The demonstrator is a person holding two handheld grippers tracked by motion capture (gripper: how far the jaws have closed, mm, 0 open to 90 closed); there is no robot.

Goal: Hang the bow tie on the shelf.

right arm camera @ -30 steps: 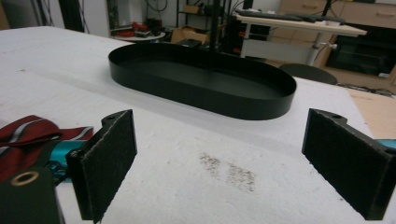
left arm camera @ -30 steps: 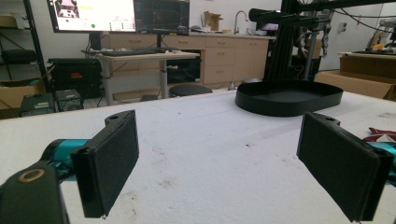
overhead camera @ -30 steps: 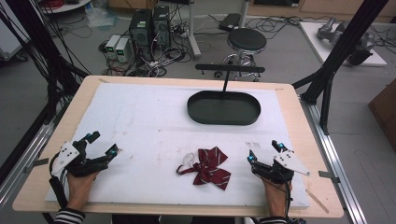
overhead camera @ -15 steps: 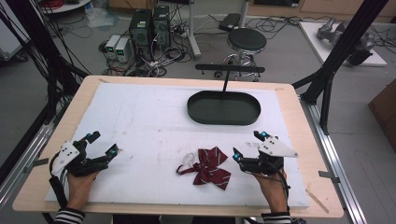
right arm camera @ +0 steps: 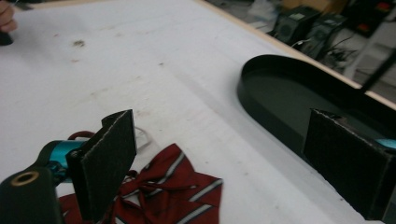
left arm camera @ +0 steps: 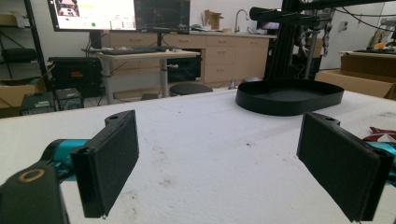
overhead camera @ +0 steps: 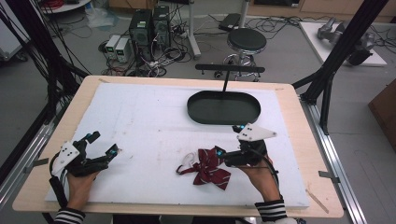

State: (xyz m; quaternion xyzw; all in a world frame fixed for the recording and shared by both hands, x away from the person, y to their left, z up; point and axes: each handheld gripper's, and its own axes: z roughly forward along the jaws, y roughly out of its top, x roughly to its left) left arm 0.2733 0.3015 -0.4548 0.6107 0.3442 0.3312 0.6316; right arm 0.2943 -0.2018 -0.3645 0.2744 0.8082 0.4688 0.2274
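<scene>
The table (overhead camera: pixel 299 154) filled the middle of the high view, its wooden edge framing a white, scuffed pad (overhead camera: pixel 149 126) flecked with small dark marks. Its near edge was cut off at the bottom of the frame, along with both forearms past the striped sleeves. Beyond the far edge, in the upper part of the frame, stood a round stool (overhead camera: pixel 246 40), computer boxes (overhead camera: pixel 149 28) and tangled cables on a grey floor. The left gripper view showed monitors (left arm camera: pixel 119 14) and wooden cabinets (left arm camera: pixel 224 56) across the top, too blurred to read.

A black oval tray (overhead camera: pixel 223 107) sat right of centre on the pad, a thin post rising behind it. The right gripper view cropped the tray at its right edge.

The red striped bow tie (overhead camera: pixel 211 168) lay at lower centre of the high view, its white strap curling to the left. The right hand-held gripper (overhead camera: pixel 228 140) hovered just right of it, jaws spread wide; one jaw hid part of the tie (right arm camera: pixel 177 186) in its own view. The left hand-held gripper (overhead camera: pixel 103 144) sat at lower left, well apart from the tie, jaws likewise released (left arm camera: pixel 233 158).
</scene>
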